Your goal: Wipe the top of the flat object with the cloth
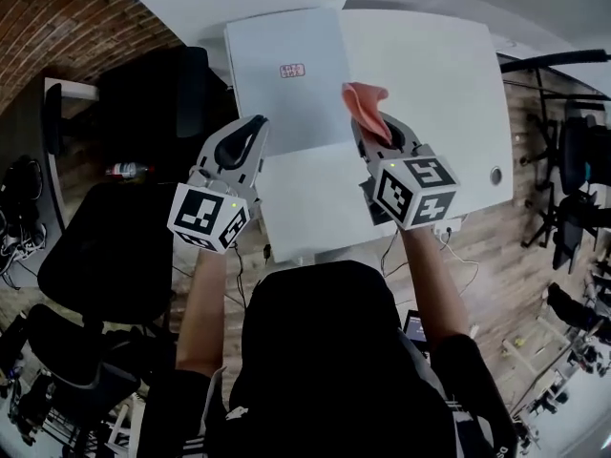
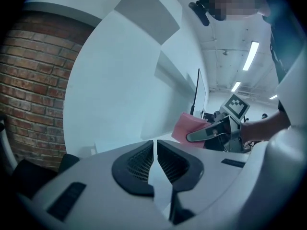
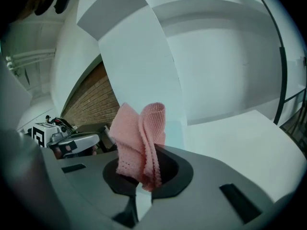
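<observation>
Where brick wall stands, white table, flat board, perhaps wood floor.

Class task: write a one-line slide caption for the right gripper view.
The right claw grips a folded pink cloth, white table beyond.

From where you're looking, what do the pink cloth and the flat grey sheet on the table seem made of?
Pink cloth: soft knitted or woven fabric, matte; a fine mesh texture and limp folds show.
Flat grey sheet: probably plastic or coated board, smooth and matte, with straight edges; I can't tell which.
</observation>
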A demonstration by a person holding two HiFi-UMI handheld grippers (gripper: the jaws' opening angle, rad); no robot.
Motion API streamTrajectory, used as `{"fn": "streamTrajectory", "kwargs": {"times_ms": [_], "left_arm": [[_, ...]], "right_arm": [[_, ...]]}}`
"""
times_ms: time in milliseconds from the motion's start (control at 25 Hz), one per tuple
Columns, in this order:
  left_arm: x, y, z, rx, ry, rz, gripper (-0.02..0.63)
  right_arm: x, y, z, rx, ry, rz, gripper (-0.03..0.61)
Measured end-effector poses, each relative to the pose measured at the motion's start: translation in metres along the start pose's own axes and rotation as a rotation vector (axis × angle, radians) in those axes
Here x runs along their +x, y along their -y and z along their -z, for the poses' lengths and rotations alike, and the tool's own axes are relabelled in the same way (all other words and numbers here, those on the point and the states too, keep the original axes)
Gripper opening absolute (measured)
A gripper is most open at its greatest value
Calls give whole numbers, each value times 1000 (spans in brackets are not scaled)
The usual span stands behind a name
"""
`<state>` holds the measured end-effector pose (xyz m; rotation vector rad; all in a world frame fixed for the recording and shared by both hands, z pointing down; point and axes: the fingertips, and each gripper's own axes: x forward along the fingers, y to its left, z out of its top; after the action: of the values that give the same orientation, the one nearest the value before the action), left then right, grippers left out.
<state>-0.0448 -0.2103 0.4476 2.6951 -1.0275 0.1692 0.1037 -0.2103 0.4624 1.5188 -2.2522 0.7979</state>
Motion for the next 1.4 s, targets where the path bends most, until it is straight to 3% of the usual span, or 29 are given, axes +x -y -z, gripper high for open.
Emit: {"fn": "streamTrajectory", "kwargs": {"times_ms": [80, 320, 520, 600, 800, 960, 1400], "left_arm": [[8, -9, 19, 17, -52, -14, 19], [27, -26, 58, 74, -172, 13, 123], [45, -28, 86, 270, -339, 74, 137], [51, -31, 99, 309, -407, 88, 167], [60, -34, 122, 310, -522, 156, 200], [59, -31, 139, 359, -612, 212, 229], [61, -28, 148, 381, -704, 271, 236]], "right_arm": [[8, 8, 13, 16, -28, -1, 44], [31, 20, 37, 44, -89, -14, 44], [44, 21, 42, 40, -117, -27, 44], [46, 23, 42, 40, -123, -26, 44], [45, 27, 45, 37, -136, -16, 44], [44, 30, 48, 38, -142, -13, 44], [43, 31, 54, 49, -149, -9, 44]]}}
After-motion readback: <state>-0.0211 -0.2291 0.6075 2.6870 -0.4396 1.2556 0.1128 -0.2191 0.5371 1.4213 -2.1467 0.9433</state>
